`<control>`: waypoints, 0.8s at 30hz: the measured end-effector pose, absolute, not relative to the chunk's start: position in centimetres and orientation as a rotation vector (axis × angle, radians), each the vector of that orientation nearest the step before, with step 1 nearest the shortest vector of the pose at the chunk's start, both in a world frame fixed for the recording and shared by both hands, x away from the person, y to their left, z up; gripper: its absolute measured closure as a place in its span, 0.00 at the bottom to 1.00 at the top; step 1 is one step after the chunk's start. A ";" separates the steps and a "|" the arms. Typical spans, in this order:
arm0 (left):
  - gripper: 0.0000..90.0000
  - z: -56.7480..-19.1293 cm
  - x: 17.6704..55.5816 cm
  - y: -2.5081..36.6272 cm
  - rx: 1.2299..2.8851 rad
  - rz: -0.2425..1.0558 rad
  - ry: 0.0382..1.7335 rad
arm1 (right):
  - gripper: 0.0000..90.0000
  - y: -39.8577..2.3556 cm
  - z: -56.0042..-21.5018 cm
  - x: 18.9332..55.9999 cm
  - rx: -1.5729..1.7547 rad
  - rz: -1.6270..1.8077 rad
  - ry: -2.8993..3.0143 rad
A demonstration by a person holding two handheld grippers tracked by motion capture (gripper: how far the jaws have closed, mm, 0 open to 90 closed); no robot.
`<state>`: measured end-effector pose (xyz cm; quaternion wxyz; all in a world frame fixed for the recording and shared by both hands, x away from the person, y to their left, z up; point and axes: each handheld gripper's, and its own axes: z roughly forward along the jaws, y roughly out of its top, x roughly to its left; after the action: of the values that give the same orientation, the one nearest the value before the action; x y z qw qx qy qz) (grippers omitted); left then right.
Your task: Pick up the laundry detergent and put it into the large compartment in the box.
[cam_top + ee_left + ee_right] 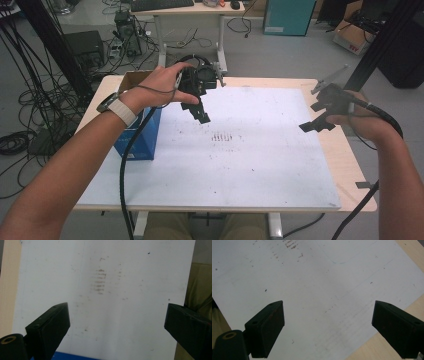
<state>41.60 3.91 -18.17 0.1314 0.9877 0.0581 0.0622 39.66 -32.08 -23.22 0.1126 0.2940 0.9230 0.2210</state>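
Grey workshop floor all round, strewn with cables (26, 95), with a second desk (200, 9) beyond the far edge. Nearer, a pale wooden table (350, 165) carrying a large white board (250, 165) that covers nearly all of its top, scuffed with a patch of dark smudges (222, 136) near the middle.

Left gripper (198, 113) held in the air above the far-left part of the board, gripped by a hand with a watch (116, 108) at the wrist, cable trailing down toward the near edge. Fingers spread wide in the left gripper view (117, 322) and nothing between them, just bare board and the smudges (100, 281) farther off.

Blue box (142, 137) standing at the left edge of the table, cardboard flaps open at the top, partly behind the left forearm. Lies beside and below the left gripper, apart from the fingertips, not between them. Seen as a thin blue strip (75, 357) at the bottom of the left gripper view, just inside the left finger (50, 330).

Right gripper (316, 120) raised over the right edge of the table, near the far-right corner of the board and well apart from the box. Fingers wide as well (328, 325), holding nothing — white board beneath them, bare wood under the right finger (397, 330).
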 end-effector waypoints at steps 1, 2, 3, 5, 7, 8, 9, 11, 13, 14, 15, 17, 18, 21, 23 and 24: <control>0.07 -18.2 41.6 3.9 2.865 0.179 0.177 | 0.12 -32.1 -23.2 39.7 0.864 0.650 2.708; 0.07 -18.2 41.7 3.9 2.868 0.178 0.175 | 0.12 -32.0 -23.2 39.6 0.866 0.651 2.707; 0.07 -18.2 41.7 3.9 2.866 0.177 0.178 | 0.12 -32.0 -23.2 39.7 0.866 0.652 2.706; 0.07 -18.2 41.8 4.0 2.867 0.177 0.175 | 0.12 -31.9 -23.2 39.7 0.867 0.651 2.706; 0.07 -18.2 41.8 4.0 2.863 0.177 0.182 | 0.12 -31.9 -23.2 39.7 0.867 0.651 2.708; 0.07 -18.2 41.8 4.0 2.864 0.178 0.184 | 0.12 -31.9 -23.2 39.7 0.868 0.649 2.709; 0.07 -18.2 41.9 4.1 2.865 0.179 0.188 | 0.12 -31.9 -23.2 39.7 0.867 0.649 2.709; 0.07 -18.1 42.0 4.1 2.863 0.177 0.195 | 0.12 -31.9 -23.2 39.8 0.868 0.651 2.707; 0.07 -18.1 42.1 4.2 2.862 0.181 0.205 | 0.12 -32.0 -23.2 39.9 0.867 0.649 2.707; 0.07 -18.1 42.1 4.2 2.862 0.181 0.205 | 0.12 -32.0 -23.2 40.0 0.868 0.652 2.704; 0.08 -18.1 42.1 4.2 2.857 0.183 0.211 | 0.12 -31.9 -23.2 40.0 0.868 0.654 2.706; 0.08 -18.1 42.2 4.3 2.855 0.181 0.214 | 0.12 -31.9 -23.3 40.0 0.864 0.651 2.711; 0.08 -18.1 42.2 4.3 2.854 0.183 0.216 | 0.12 -31.9 -23.4 40.0 0.865 0.651 2.711; 0.08 -18.1 42.2 4.4 2.854 0.192 0.223 | 0.12 -31.9 -23.5 40.0 0.868 0.649 2.714; 0.08 -18.0 42.3 4.5 2.851 0.193 0.228 | 0.12 -31.9 -23.5 40.0 0.868 0.647 2.713; 0.08 -18.0 42.3 4.6 2.852 0.193 0.230 | 0.12 -31.9 -23.4 40.0 0.868 0.648 2.712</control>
<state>42.27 4.58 -18.00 0.1365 0.9852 0.0794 0.0667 40.00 -31.89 -23.43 0.1103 0.2955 0.9230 0.2206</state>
